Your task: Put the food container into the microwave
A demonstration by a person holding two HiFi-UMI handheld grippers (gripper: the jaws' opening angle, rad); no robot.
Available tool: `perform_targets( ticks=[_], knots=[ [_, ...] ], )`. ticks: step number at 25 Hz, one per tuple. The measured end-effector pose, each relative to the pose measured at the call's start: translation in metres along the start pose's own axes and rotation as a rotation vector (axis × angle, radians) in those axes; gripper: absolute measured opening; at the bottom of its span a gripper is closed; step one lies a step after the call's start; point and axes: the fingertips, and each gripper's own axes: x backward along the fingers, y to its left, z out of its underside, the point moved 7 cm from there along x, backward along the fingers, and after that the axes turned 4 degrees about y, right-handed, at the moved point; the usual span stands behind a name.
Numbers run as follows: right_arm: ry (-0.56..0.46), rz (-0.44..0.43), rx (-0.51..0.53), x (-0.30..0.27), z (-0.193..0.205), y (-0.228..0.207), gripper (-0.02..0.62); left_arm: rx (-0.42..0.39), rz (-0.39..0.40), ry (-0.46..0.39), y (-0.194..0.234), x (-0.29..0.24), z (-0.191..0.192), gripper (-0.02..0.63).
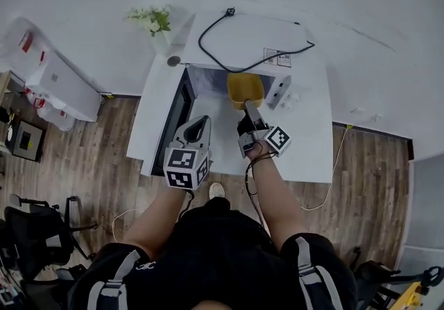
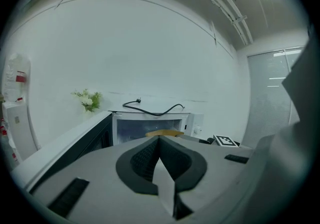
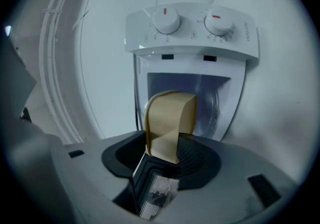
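My right gripper has its fingers pinched on the container rim, the open microwave straight ahead of it. The left gripper is further back, fingers together, empty

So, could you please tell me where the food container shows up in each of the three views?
Head view: food container at centre, at the open front of the microwave, held by the right claw.
Left gripper view: food container is a thin tan sliver just above the shut left claw.
Right gripper view: food container at centre, clamped in the claw.
Shared landmark: the white microwave.
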Motion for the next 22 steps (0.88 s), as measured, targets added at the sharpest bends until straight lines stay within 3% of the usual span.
perform_targets(
  ticks=[10, 15, 22],
  knots=[
    [0.006, 0.073, -0.021, -0.063, -0.028, -0.048, 0.198, 0.022, -0.028, 0.037, 0.027, -0.03, 0.005, 0.006],
    [-0.011, 0.073, -0.06, -0.085, -0.034, -0.059, 0.198, 0.021, -0.034, 0.05, 0.034, -0.039, 0.006, 0.006],
    [-0.035, 0.145, -0.094, -0.11, -0.044, -0.071, 0.212, 0.028, -0.031, 0.066, 0.039, -0.051, 0.007, 0.006]
  ],
)
